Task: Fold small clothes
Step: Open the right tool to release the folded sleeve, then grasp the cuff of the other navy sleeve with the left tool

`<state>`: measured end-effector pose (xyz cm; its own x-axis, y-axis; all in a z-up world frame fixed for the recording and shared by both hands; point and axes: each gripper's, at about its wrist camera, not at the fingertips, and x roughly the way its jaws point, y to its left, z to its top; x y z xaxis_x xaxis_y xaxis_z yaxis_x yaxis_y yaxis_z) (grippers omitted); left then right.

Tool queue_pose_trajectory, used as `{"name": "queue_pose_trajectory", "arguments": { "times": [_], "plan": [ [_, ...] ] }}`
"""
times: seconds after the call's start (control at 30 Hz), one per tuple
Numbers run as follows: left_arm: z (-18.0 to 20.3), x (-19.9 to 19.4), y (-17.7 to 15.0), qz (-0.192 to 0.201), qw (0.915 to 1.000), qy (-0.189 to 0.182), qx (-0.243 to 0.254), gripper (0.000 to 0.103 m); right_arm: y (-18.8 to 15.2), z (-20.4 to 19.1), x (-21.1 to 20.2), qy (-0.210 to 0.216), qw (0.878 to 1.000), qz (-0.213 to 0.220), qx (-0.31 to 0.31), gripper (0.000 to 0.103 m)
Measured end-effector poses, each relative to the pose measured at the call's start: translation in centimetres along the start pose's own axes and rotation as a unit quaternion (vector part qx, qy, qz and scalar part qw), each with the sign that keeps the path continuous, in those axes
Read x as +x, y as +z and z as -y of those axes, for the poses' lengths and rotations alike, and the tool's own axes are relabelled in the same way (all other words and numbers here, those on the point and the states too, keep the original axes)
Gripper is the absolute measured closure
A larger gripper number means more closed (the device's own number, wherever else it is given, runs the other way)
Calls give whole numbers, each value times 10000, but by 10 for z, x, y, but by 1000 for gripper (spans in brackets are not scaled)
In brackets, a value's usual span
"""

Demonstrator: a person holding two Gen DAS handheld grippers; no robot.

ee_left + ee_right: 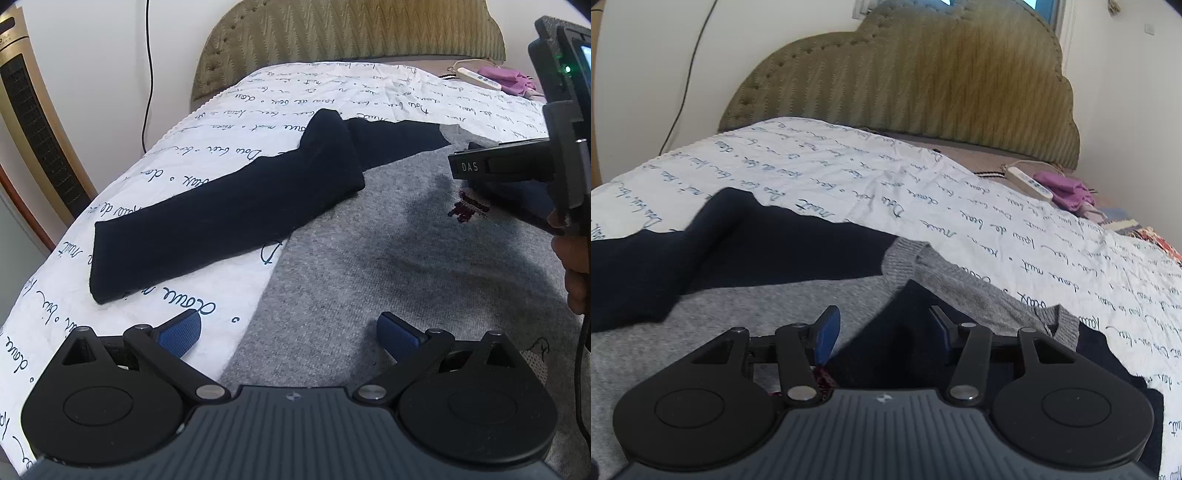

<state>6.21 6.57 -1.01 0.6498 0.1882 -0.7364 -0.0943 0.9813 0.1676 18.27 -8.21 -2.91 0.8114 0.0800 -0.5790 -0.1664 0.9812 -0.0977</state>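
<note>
A small grey sweater [388,266] with dark navy sleeves lies flat on the bed. Its left navy sleeve [221,214] stretches out to the left over the bedspread. My left gripper [288,334] is open and empty, low over the sweater's left side edge. My right gripper [882,334] is open, just above the sweater's chest, with a folded-in navy sleeve [901,325] between its blue pads. In the left wrist view the right gripper's body [517,166] hangs over the sweater's small embroidered motif [467,208]. The grey collar [905,254] lies toward the headboard.
A white bedspread [184,155] with blue handwriting covers the bed. An olive padded headboard [905,85] stands behind. A white remote [1028,182] and purple cloth [1067,192] lie at the far right. A tall fan heater [33,129] stands left of the bed.
</note>
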Motion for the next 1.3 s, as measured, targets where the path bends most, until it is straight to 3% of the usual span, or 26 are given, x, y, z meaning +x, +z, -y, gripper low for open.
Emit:
{"name": "queue_pose_trajectory", "arguments": {
  "times": [0.27,0.4,0.8,1.0,1.3],
  "plan": [
    [-5,-5,-1,30,9999,89,-61,0,0,0,-22,254,9996,27,138,51],
    [-7,-6,-2,28,9999,122,-74,0,-2,0,-40,372,9991,96,205,41],
    [-19,-8,-3,-4,9994,253,-243,0,-20,3,-93,682,9965,304,364,40],
    [-24,-8,-3,-15,9991,294,-321,0,-34,9,-111,749,9956,264,490,33],
    [-33,-4,-1,-28,9982,389,-454,0,-54,16,-126,814,9941,141,708,33]
  ]
}}
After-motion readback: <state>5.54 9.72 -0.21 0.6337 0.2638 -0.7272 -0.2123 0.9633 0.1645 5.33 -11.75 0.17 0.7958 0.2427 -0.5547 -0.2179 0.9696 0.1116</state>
